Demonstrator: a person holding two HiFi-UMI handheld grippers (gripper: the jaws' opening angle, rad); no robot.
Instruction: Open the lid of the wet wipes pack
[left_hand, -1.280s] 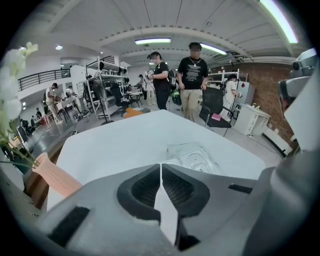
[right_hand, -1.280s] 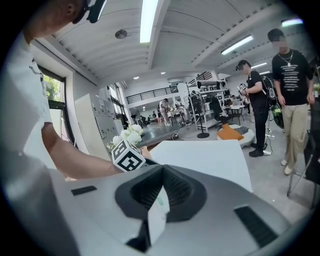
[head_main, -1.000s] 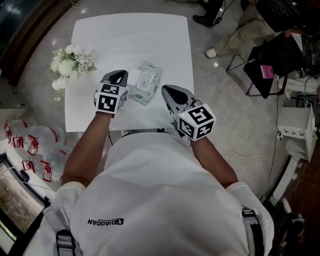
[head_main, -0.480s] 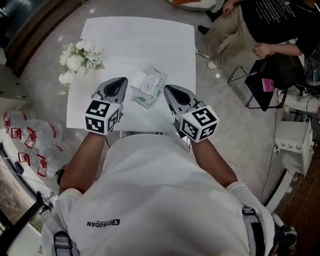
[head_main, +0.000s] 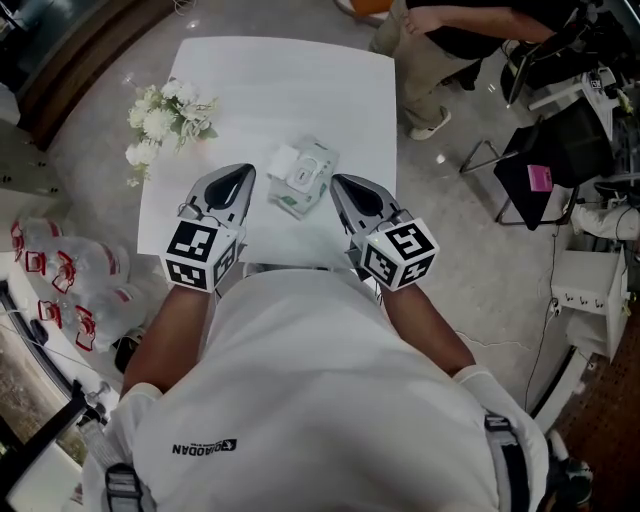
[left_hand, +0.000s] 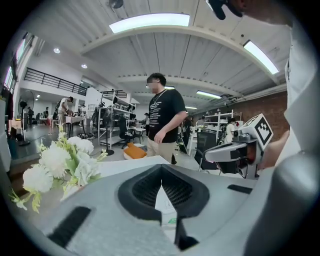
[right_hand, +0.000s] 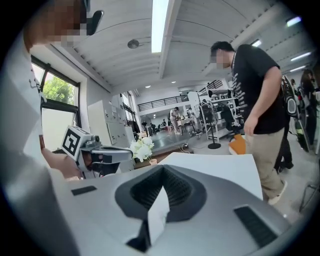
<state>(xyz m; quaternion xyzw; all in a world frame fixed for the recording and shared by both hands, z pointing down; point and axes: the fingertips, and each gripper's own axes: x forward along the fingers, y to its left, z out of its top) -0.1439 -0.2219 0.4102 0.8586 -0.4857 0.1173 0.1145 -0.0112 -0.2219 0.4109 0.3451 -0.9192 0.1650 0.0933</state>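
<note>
Two grippers hover over the white bench, the left gripper and the right gripper each with jaws pressed together on nothing, and between their tips lies the wet wipes pack on the bench's nearer half (its white lid flap folded out toward the flowers).

Left gripper: jaws closed, empty. Right gripper: jaws closed, empty. Forearms extended forward, side by side.
</note>
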